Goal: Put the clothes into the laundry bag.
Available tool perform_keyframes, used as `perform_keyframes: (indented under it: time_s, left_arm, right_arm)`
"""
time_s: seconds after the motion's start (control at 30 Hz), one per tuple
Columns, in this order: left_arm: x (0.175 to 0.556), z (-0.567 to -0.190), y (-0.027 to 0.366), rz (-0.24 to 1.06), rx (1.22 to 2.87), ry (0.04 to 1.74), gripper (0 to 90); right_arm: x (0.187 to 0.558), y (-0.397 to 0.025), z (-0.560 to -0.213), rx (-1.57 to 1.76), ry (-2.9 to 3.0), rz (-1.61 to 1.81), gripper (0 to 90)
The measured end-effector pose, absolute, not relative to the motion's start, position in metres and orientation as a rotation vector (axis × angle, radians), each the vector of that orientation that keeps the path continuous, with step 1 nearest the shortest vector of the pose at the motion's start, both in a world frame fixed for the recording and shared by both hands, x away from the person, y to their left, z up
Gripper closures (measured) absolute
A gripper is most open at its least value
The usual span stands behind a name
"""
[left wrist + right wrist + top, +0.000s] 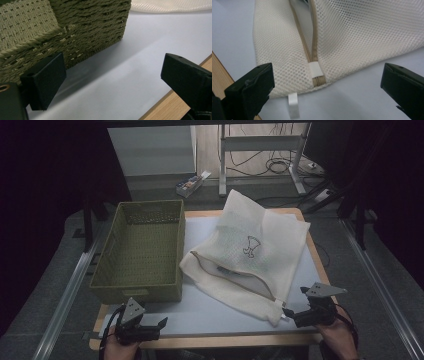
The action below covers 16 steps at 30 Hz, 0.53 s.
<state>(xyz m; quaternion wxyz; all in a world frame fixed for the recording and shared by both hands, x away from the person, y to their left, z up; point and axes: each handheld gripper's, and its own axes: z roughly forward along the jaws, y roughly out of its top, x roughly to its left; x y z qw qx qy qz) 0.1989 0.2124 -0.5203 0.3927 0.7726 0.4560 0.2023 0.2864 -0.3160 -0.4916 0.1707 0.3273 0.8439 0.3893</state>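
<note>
The cream mesh laundry bag (250,255) lies across the middle and right of the high view on the pale grey mat (210,312), its top corner poking past the far edge of the table. It's soft honeycomb netting, lumpy and rumpled, with a small dark drawing printed on the upper face and a tan zipper (308,47) running along the lower edge, parted so the mouth gapes a little. In my right gripper view the zipper ends at a white tab (315,69) low in the centre, and a second white tab (293,105) sticks out at the bag's corner. My right gripper (291,316) sits at the lower right, jaws spread wide, just beside that corner. My left gripper (161,325) rests at the lower left, jaws wide apart too, holding nothing, near the green woven basket (142,251). The basket is rectangular, rope-like weave, standing left of the bag. What's inside the bag I can't make out; the room behind is dark.
</note>
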Motion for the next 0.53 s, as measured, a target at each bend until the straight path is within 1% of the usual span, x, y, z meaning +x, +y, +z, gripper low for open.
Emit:
perform_keyframes:
  time_s: [0.53]
  left_arm:
    - [0.2014, -0.5211, 0.2104, 0.504, 1.983, 1.168, 6.0]
  right_arm:
    - [0.2870, -0.3201, -0.4978, 0.972, 2.434, 1.070, 0.0]
